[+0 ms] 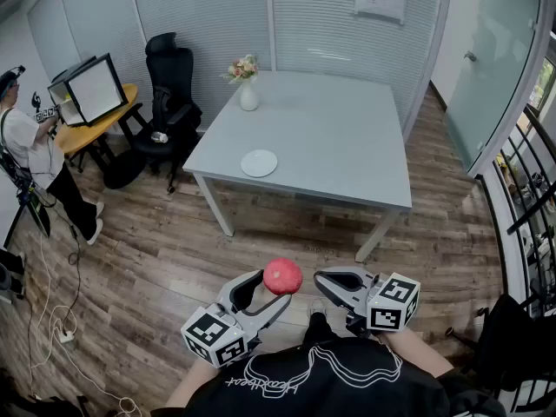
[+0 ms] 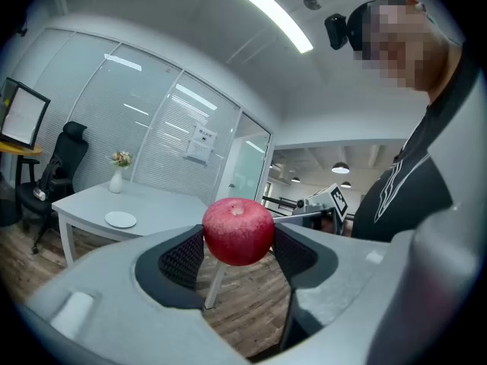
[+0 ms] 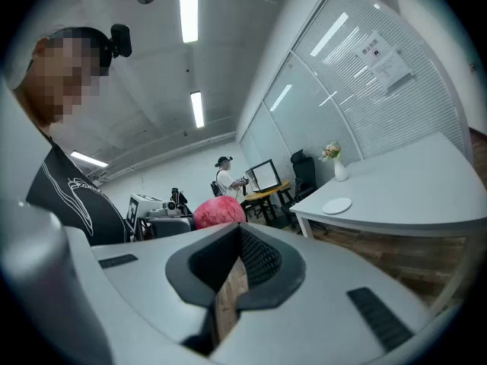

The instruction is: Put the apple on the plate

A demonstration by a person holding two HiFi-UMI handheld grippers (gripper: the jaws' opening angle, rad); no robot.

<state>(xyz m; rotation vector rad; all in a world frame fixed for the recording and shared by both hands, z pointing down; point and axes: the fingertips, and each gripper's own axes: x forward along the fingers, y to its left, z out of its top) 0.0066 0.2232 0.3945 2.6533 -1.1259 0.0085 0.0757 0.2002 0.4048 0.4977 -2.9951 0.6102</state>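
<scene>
The apple (image 2: pixel 238 231) hangs in the air over the wooden floor (image 1: pixel 174 250), in front of the person's chest and well apart from the desk (image 1: pixel 347 146). The left gripper (image 1: pixel 274 287) pinches it by its sides, out near the tips of the jaws rather than deep between them. That shallow hold looks like the main risk: the fruit is round and smooth, so a jolt on the walk to the desk could roll it out of the pads and drop it on the floor.

The right gripper (image 3: pixel 237 230) has its jaws pressed together on nothing and sits just beside the apple (close enough that a careless swing might knock it).

The plate (image 1: pixel 259 162) lies near the desk's near edge, toward its left corner. A low approach could shove it off that edge. It also looks shallow, so an apple let go from too high would probably roll off onto the desk.
</scene>
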